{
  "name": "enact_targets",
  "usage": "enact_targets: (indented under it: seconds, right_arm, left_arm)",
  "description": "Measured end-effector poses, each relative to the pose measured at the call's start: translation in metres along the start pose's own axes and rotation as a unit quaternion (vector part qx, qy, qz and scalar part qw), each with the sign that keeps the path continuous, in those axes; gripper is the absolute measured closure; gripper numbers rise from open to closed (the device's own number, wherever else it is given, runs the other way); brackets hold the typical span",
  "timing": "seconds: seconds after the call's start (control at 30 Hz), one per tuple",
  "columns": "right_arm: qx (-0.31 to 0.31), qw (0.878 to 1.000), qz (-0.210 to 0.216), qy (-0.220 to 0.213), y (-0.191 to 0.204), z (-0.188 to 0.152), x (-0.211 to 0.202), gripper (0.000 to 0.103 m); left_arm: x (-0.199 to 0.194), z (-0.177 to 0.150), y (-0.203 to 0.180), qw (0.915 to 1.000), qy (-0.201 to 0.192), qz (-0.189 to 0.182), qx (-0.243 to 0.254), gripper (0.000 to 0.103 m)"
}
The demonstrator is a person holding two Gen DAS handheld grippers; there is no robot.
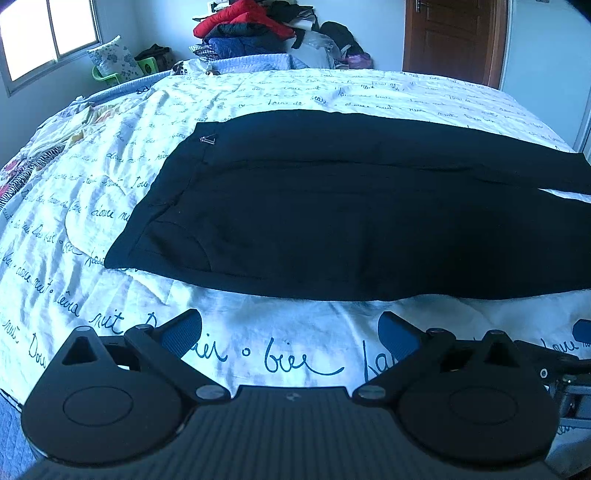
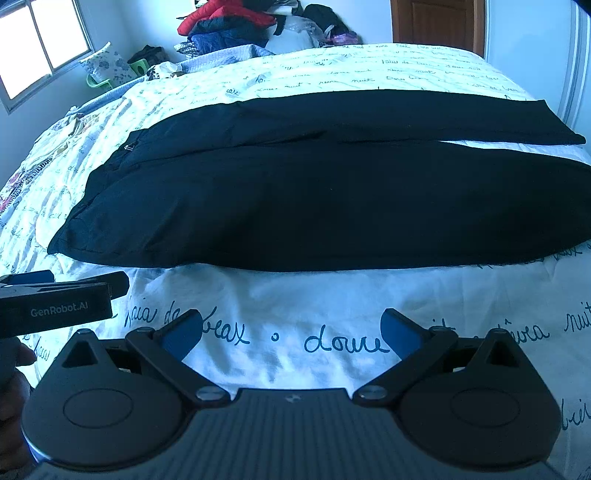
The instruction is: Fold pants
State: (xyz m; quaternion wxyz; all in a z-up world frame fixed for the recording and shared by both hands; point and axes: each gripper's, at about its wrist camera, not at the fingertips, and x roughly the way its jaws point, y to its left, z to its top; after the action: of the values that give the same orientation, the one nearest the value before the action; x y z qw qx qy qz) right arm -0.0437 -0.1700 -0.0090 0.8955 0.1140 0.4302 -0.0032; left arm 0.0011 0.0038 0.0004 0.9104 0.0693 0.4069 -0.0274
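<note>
Black pants [image 1: 351,206] lie flat across the bed, waistband to the left and both legs running right; they also show in the right wrist view [image 2: 314,192], where the two legs part at the right. My left gripper [image 1: 290,328] is open and empty, just short of the pants' near edge. My right gripper [image 2: 291,328] is open and empty, also short of the near edge. The left gripper's body [image 2: 55,306] shows at the left of the right wrist view.
The bed has a white cover with blue handwriting print [image 1: 280,362]. A pile of clothes [image 1: 251,26] sits beyond the far side. A window [image 1: 48,33] is at the left, a wooden door [image 1: 450,37] at the back right.
</note>
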Motion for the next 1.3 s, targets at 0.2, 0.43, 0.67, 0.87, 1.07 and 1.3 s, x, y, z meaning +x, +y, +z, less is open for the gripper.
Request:
enact_targets:
  seconds: [0.2,0.43,0.67,0.87,1.07,1.3]
  right_arm:
    - [-0.001,1.000,0.000,0.000,0.0004,-0.0002,0.0001,0.000]
    - [0.000,1.000,0.001,0.000,0.0009,-0.0006,0.0000,0.000]
    - [0.001,1.000,0.002,-0.002,0.0006,-0.0003,-0.0008,0.000]
    - [0.002,1.000,0.003,0.000,0.0005,-0.0006,-0.0011,0.000]
    - [0.001,1.000,0.005,-0.001,0.0013,-0.0013,-0.0001,0.000]
    - [0.004,1.000,0.007,0.001,-0.0003,-0.0018,0.0016,0.000]
  left_arm:
    - [0.0001,-0.0001,-0.0002,1.0000,0.001,-0.001,0.000,0.001]
    - [0.0002,-0.0001,-0.0003,1.0000,0.000,0.000,0.001,0.001]
    - [0.0003,-0.0002,0.0000,1.0000,0.000,-0.001,0.000,0.001]
    - [0.0004,-0.0004,0.0007,1.0000,0.000,-0.001,0.000,0.001]
    - [0.0006,-0.0002,0.0004,1.0000,0.002,0.000,0.000,0.001]
    - [0.0006,-0.0002,0.0004,1.0000,0.001,0.001,0.000,0.001]
